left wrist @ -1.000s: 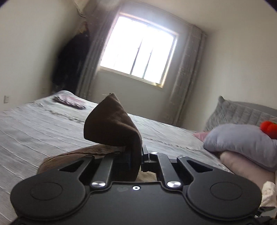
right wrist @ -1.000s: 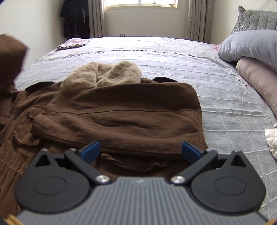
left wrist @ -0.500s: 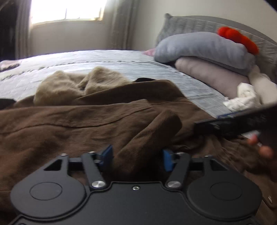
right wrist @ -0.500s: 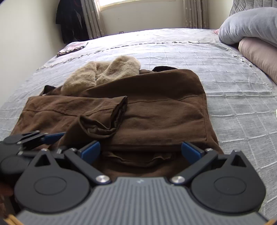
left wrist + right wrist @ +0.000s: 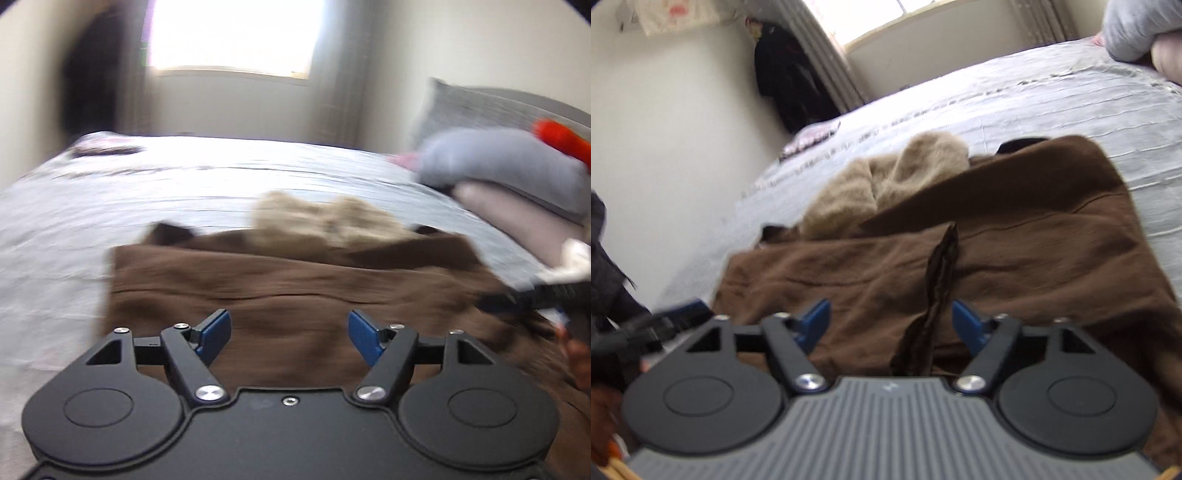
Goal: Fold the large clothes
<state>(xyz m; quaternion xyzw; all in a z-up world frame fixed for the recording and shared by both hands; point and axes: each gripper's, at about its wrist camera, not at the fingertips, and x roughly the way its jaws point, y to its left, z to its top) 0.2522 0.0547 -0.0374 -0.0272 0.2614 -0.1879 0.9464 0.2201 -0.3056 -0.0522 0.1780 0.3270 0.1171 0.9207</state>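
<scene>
A brown coat (image 5: 295, 280) with a tan fur collar (image 5: 325, 218) lies folded on the grey bed. My left gripper (image 5: 290, 328) hovers low over its near edge, open, nothing between the blue pads. In the right wrist view the coat (image 5: 1034, 251) and collar (image 5: 886, 177) fill the middle. My right gripper (image 5: 890, 317) is closing; a raised dark fold of the coat (image 5: 940, 273) stands between its jaws, nearer the right pad, and neither pad presses on it. Each gripper shows at the edge of the other's view, blurred.
The grey bedspread (image 5: 184, 177) stretches beyond the coat. Stacked pillows (image 5: 498, 166) with a red item (image 5: 557, 140) and a white cloth (image 5: 576, 258) lie to the right. Dark clothes (image 5: 790, 74) hang in the far corner. A small patterned item (image 5: 812, 138) lies by the bed's far edge.
My left gripper let go of the brown sleeve, which now lies across the coat, and drew back. My right gripper's jaws narrowed around a raised dark fold, and its view tilted.
</scene>
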